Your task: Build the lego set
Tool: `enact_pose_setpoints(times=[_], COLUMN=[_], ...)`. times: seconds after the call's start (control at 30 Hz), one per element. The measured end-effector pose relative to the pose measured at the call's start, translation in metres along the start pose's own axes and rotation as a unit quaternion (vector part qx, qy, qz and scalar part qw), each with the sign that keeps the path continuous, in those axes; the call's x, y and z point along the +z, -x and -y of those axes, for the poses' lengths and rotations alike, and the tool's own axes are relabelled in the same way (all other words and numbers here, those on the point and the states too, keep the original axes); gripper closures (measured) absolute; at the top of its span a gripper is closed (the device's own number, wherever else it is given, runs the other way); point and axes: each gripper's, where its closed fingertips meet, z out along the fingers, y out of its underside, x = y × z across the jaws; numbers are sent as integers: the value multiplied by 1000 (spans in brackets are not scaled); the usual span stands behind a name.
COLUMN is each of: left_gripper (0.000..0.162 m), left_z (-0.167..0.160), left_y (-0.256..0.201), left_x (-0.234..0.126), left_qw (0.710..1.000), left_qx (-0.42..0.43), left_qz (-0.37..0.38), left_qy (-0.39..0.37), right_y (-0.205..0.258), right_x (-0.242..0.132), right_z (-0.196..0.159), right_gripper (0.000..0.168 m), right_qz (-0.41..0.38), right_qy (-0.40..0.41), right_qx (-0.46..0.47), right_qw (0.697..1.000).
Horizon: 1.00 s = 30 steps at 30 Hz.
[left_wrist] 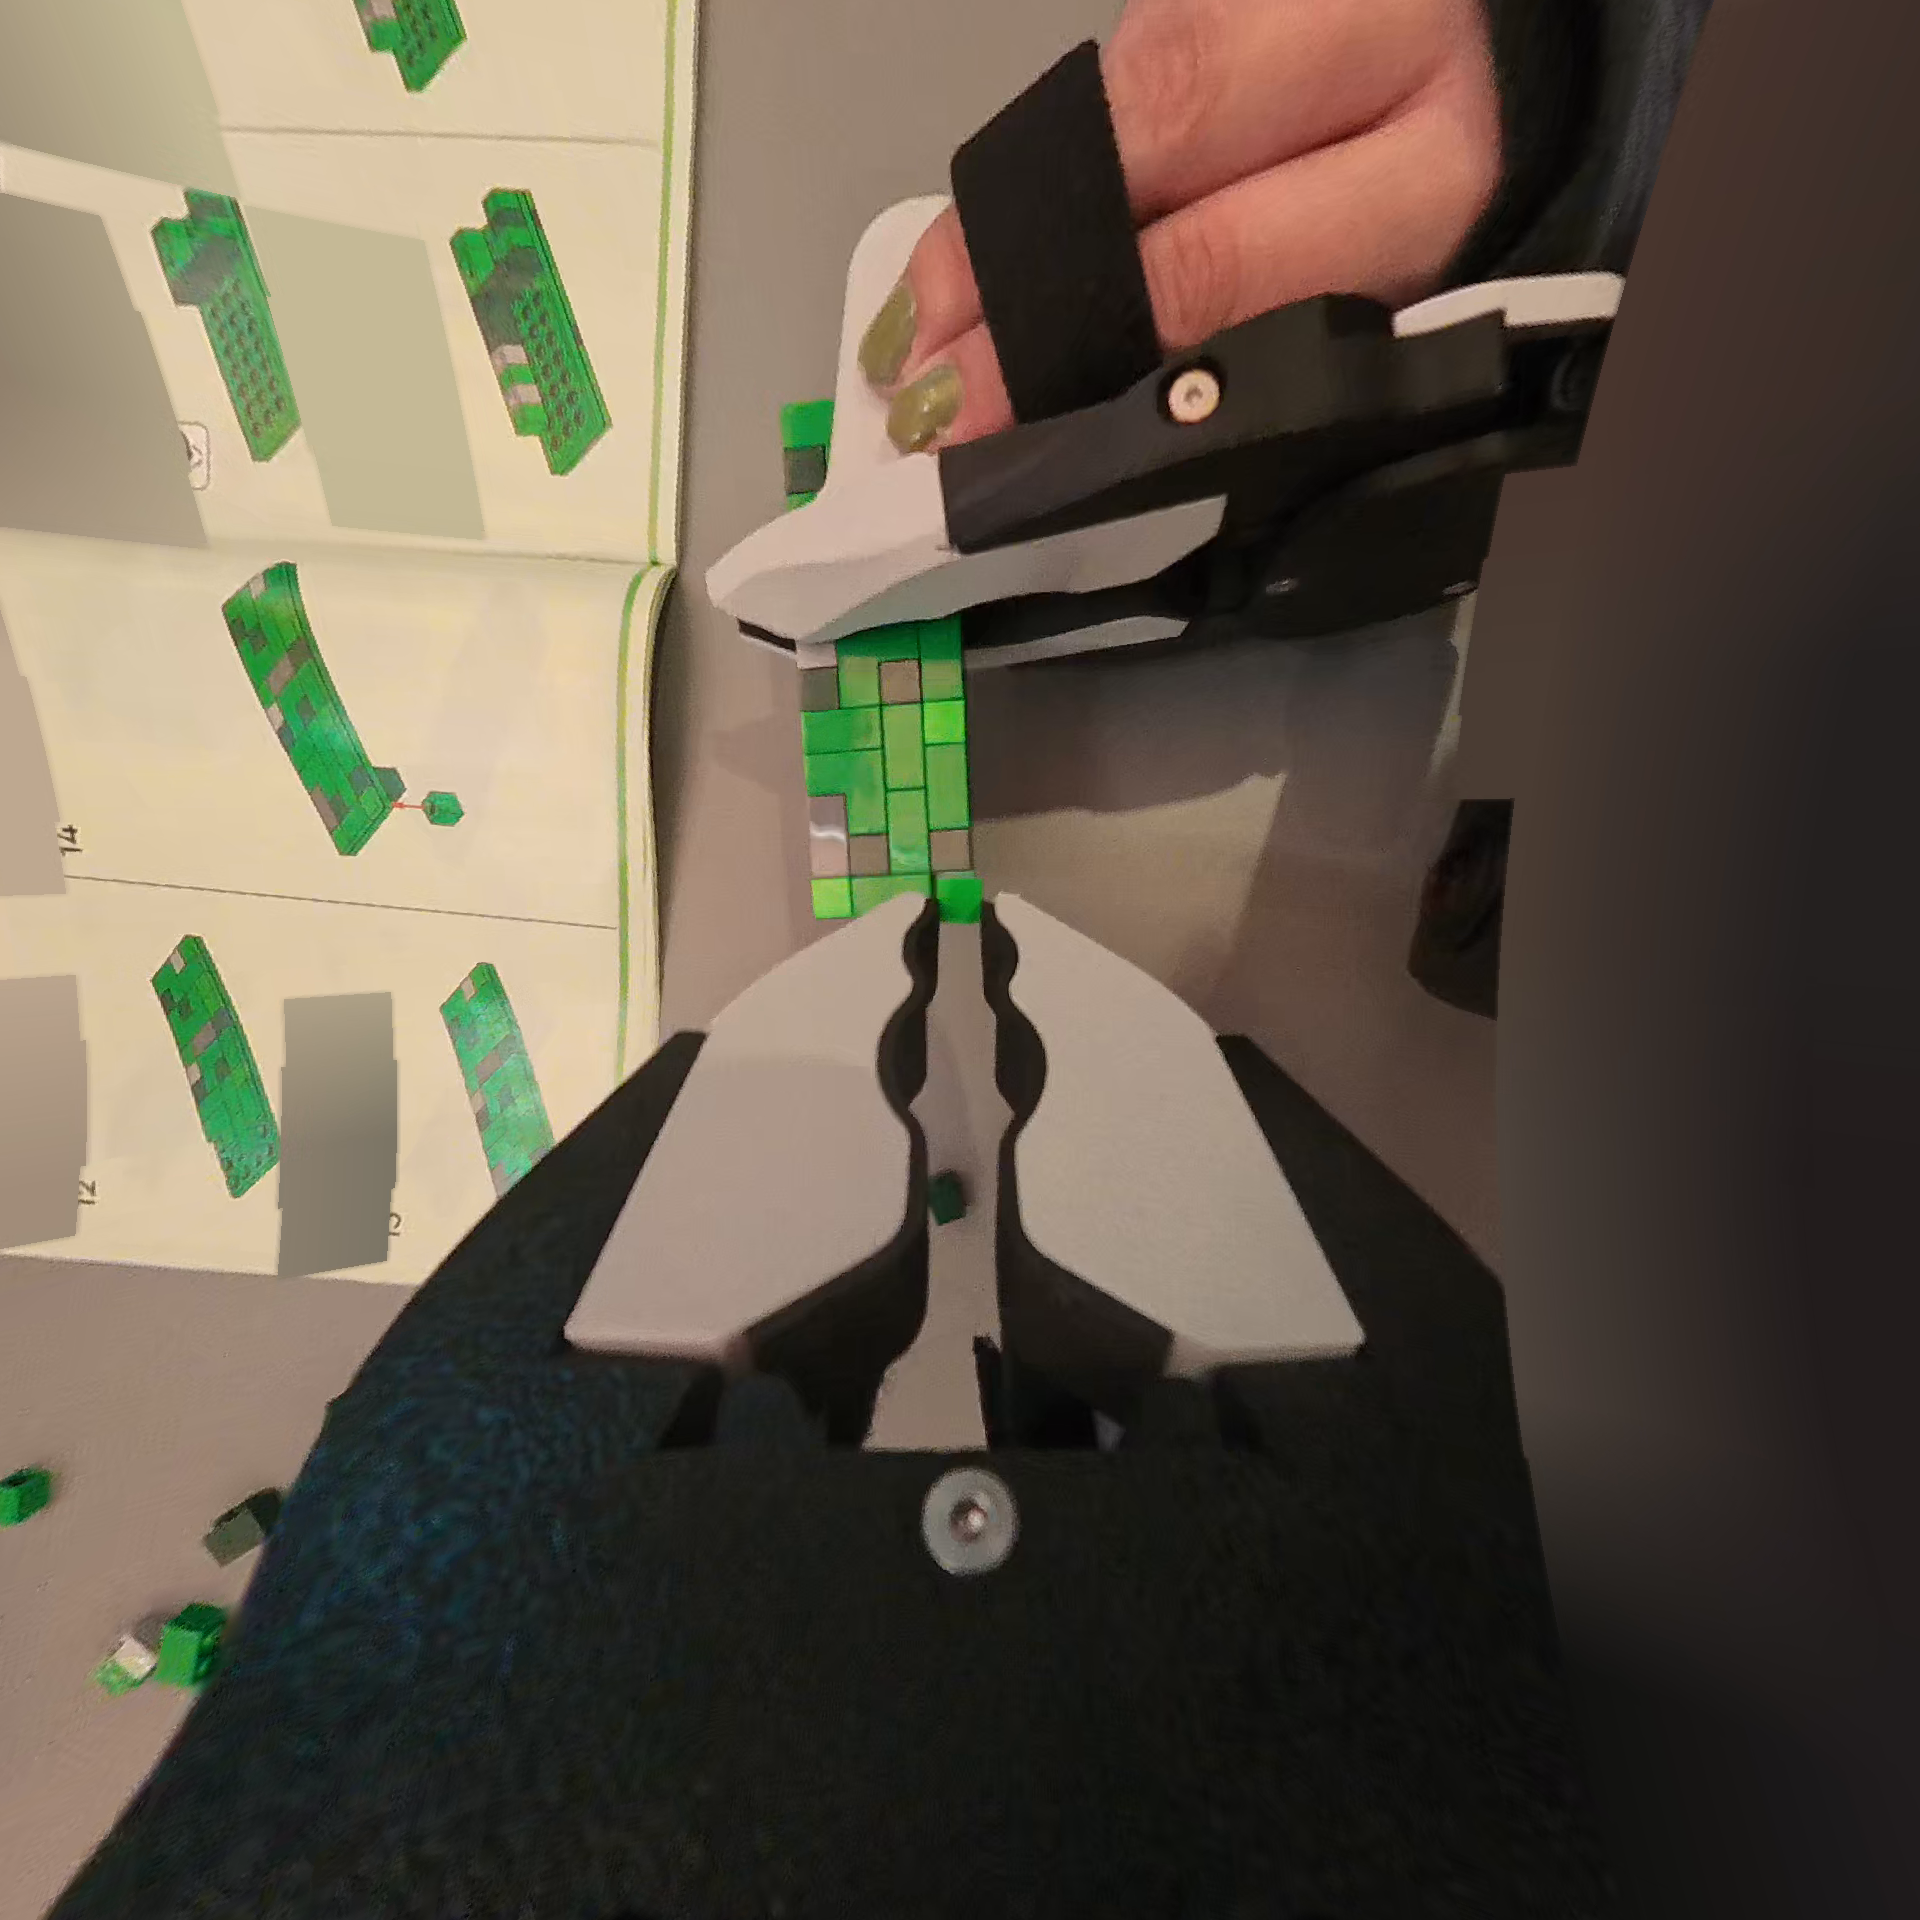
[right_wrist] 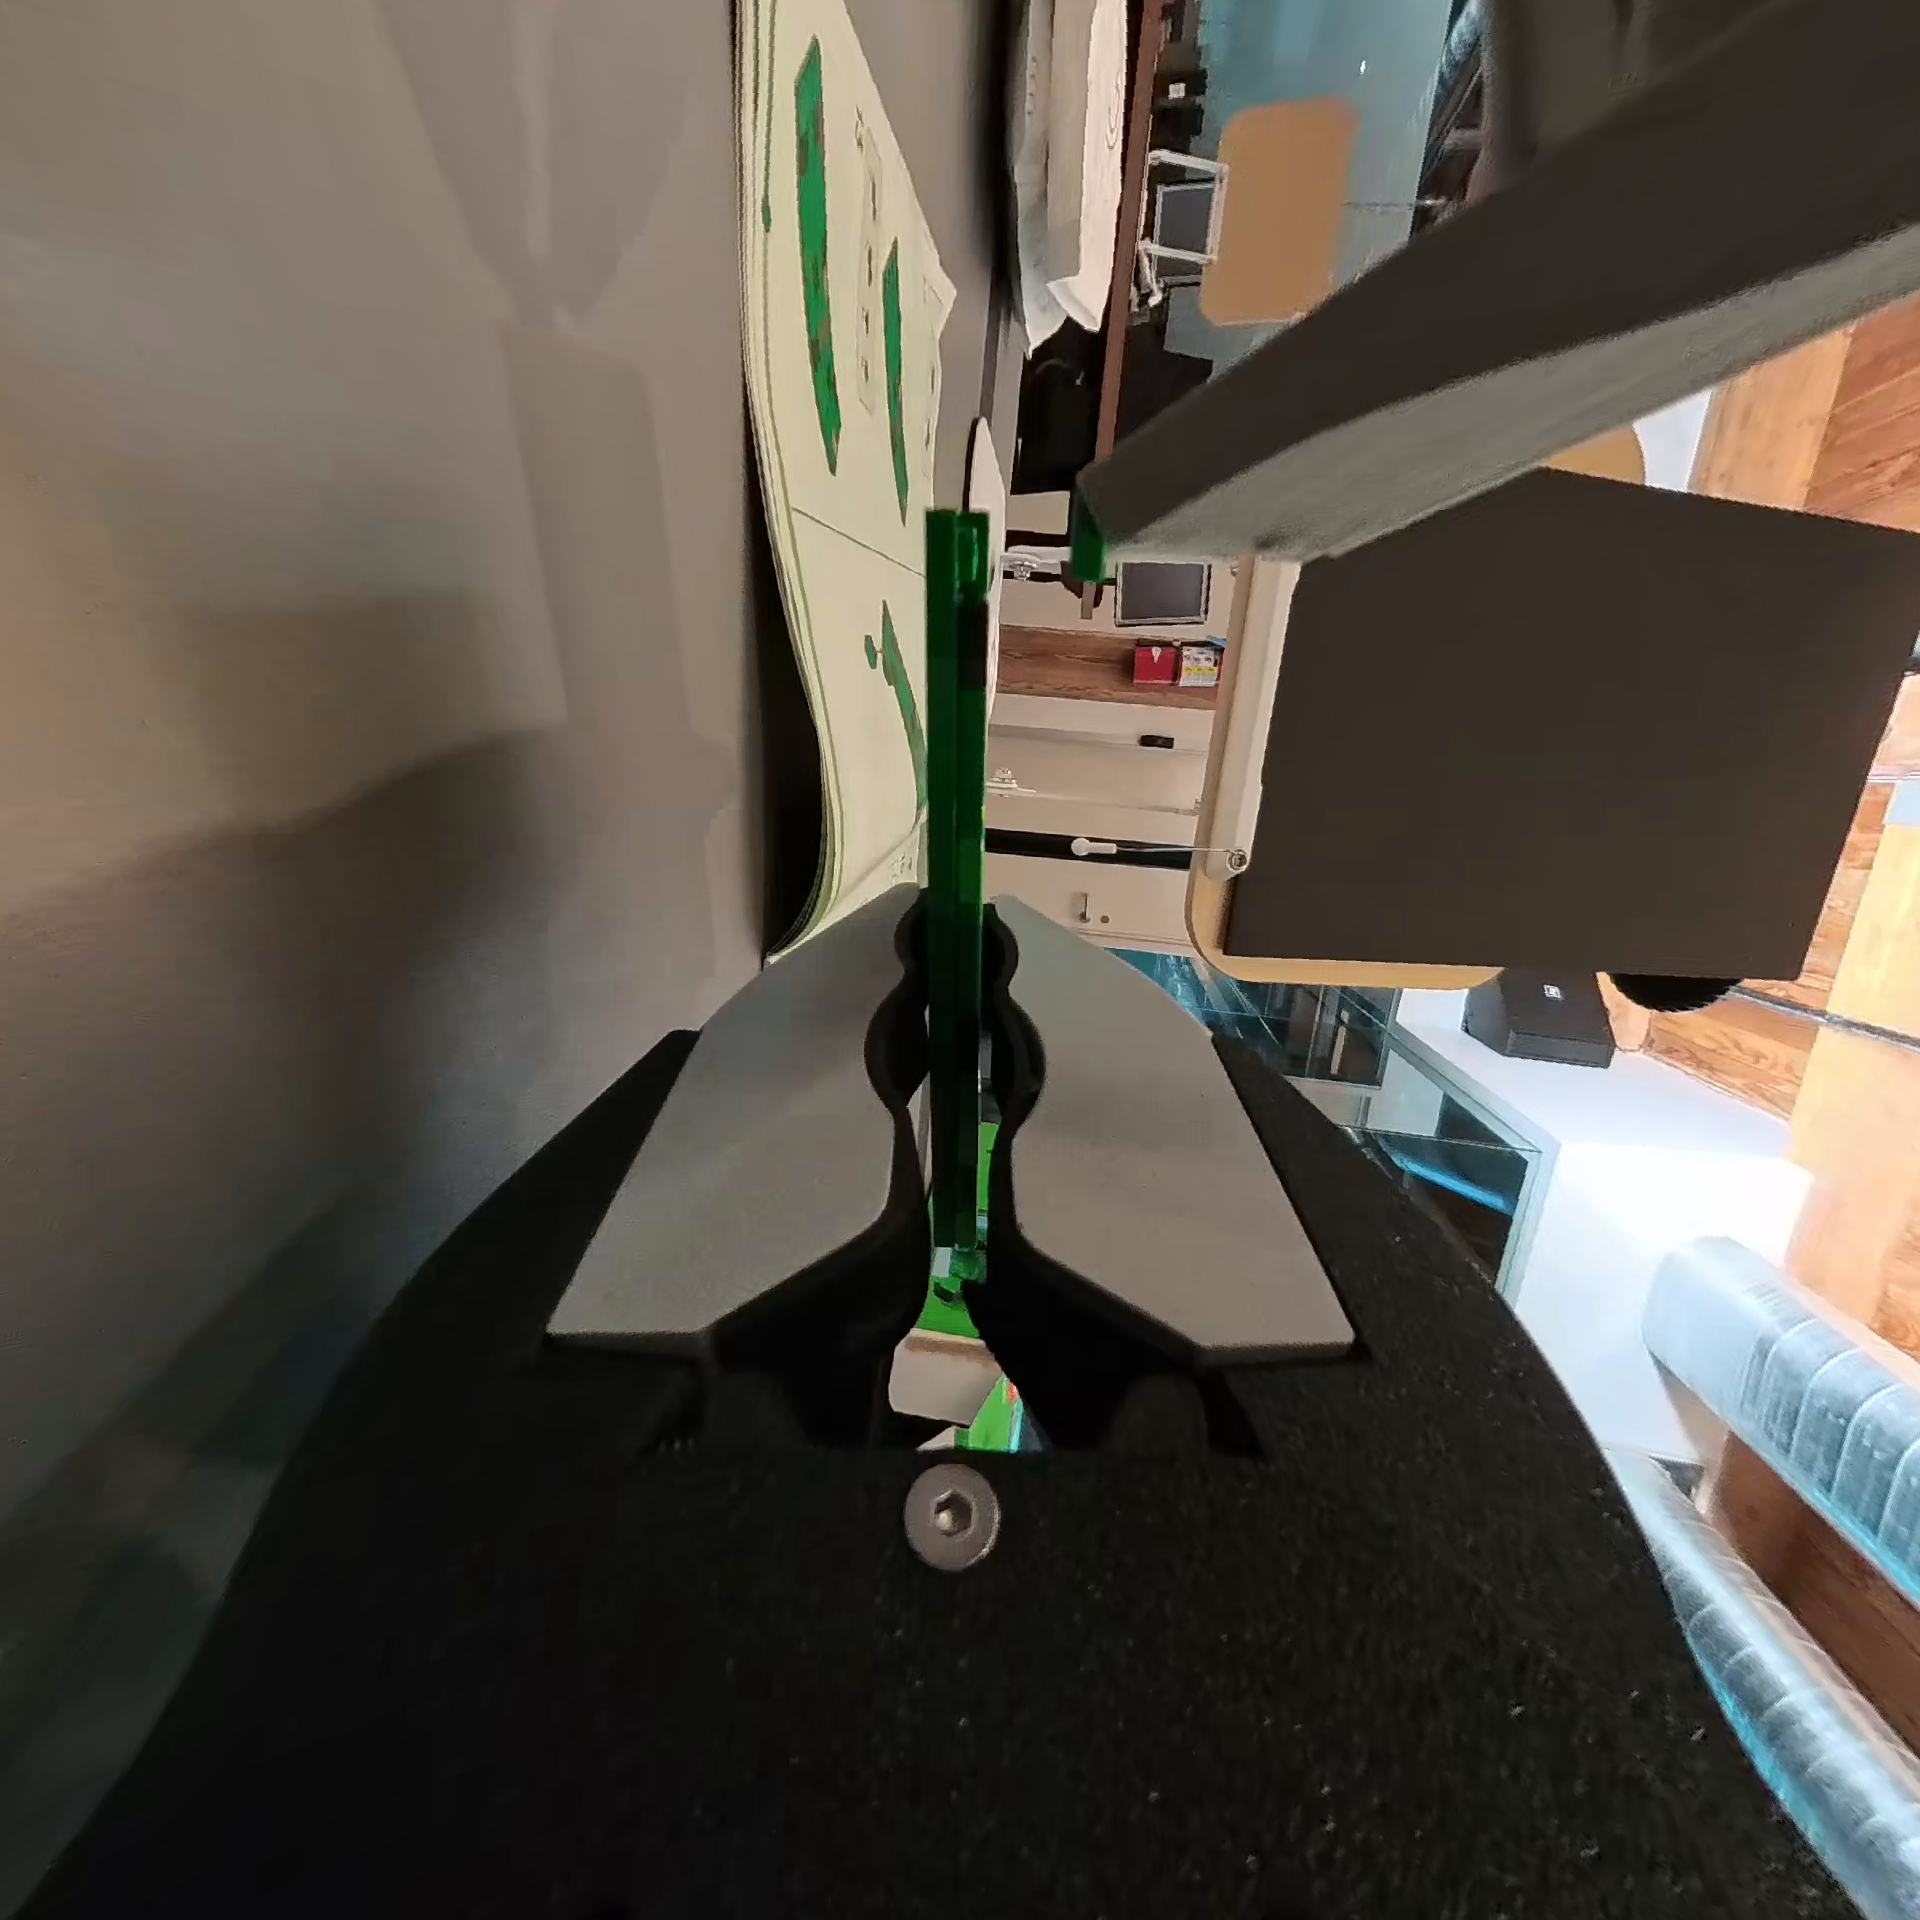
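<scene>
The left gripper pinches a small bright-green square brick just beside the near corner of the flat green-and-grey tiled Lego panel. The right gripper is clamped on that panel's far end, holding it above the grey tabletop. The open instruction booklet lies near the panel's left edge; bare table lies to its right.
</scene>
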Motion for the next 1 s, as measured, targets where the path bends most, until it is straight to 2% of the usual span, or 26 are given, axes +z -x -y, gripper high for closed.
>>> enact_pose_setpoints(times=[0.3, 1.0], left_gripper=[155, 155], left_z=[-5, 13], left_y=[0, 7], left_x=[4, 5], left_qw=[999, 999], left_qx=[-9, 15], left_qz=[-6, 11], left_qy=[40, 31], right_y=[-2, -6], right_x=[-1, -2], right_z=[1, 0], right_gripper=[162, 162], right_qz=[0, 0], right_qy=[1, 1], right_qx=[11, 31], right_qw=[1000, 1000])
